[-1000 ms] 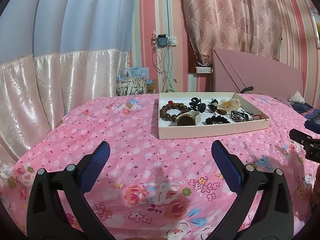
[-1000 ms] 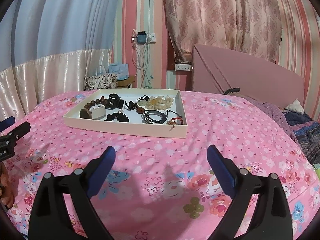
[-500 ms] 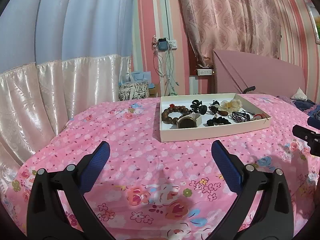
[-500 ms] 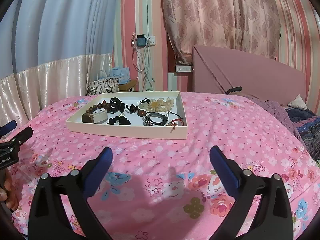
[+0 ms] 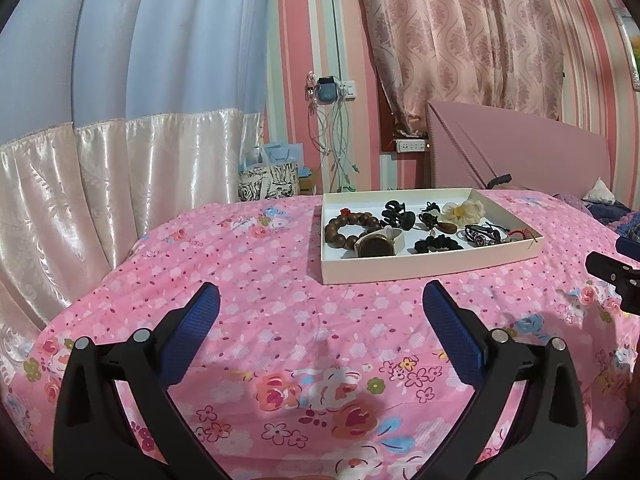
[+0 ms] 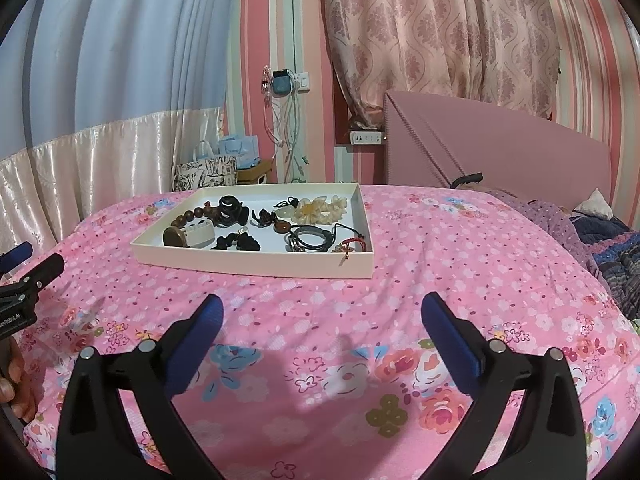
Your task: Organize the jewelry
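A shallow cream tray (image 5: 428, 266) sits on the pink floral bedspread, ahead of both grippers; it also shows in the right wrist view (image 6: 256, 266). It holds a brown bead bracelet (image 5: 348, 227), a watch (image 5: 378, 243), a black hair claw (image 5: 396, 214), a black scrunchie (image 5: 438, 243), a cream flower piece (image 5: 466, 210), dark cord bracelets (image 5: 482, 234) and a red cord (image 6: 352, 245). My left gripper (image 5: 320, 304) is open and empty, short of the tray. My right gripper (image 6: 320, 312) is open and empty, also short of it.
Pink bedspread (image 6: 460, 280) covers the bed. A pink headboard (image 5: 520, 160) stands behind the tray to the right. Curtains (image 5: 120, 160) hang at the left. Gift bags (image 5: 272, 176) stand past the bed's far edge. Dark bedding (image 6: 612, 248) lies at the right.
Both grippers have tilted up and drawn slightly closer to the tray. Both stay open and empty. Nothing in the tray has moved.
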`<action>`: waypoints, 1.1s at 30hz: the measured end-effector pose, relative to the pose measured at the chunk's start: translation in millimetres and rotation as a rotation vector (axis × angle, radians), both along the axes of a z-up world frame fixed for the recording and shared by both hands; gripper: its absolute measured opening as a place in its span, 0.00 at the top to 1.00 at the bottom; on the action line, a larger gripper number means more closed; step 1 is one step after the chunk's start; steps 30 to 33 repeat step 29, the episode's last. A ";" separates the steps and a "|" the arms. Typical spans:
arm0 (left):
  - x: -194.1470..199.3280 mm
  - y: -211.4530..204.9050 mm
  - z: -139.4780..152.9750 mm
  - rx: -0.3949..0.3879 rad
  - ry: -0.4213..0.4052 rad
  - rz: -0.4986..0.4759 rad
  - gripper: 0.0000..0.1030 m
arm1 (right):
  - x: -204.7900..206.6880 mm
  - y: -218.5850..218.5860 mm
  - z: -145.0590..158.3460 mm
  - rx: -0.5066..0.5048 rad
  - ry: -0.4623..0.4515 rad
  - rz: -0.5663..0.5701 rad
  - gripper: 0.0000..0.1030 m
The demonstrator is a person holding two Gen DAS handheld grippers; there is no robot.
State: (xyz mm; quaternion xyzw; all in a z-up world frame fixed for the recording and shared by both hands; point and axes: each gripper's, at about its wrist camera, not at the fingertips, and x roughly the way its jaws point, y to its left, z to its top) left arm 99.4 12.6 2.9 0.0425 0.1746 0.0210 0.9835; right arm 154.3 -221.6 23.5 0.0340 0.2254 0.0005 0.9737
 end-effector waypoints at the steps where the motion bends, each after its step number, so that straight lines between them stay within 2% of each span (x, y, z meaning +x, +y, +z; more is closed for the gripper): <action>1: 0.3 0.5 -0.1 0.003 -0.002 0.000 0.03 | 0.0 -0.3 0.1 0.001 -0.001 -0.001 0.04; 33: 1.2 -2.9 -0.2 0.013 0.000 0.010 0.03 | 0.6 -1.0 0.0 0.002 0.001 -0.001 0.03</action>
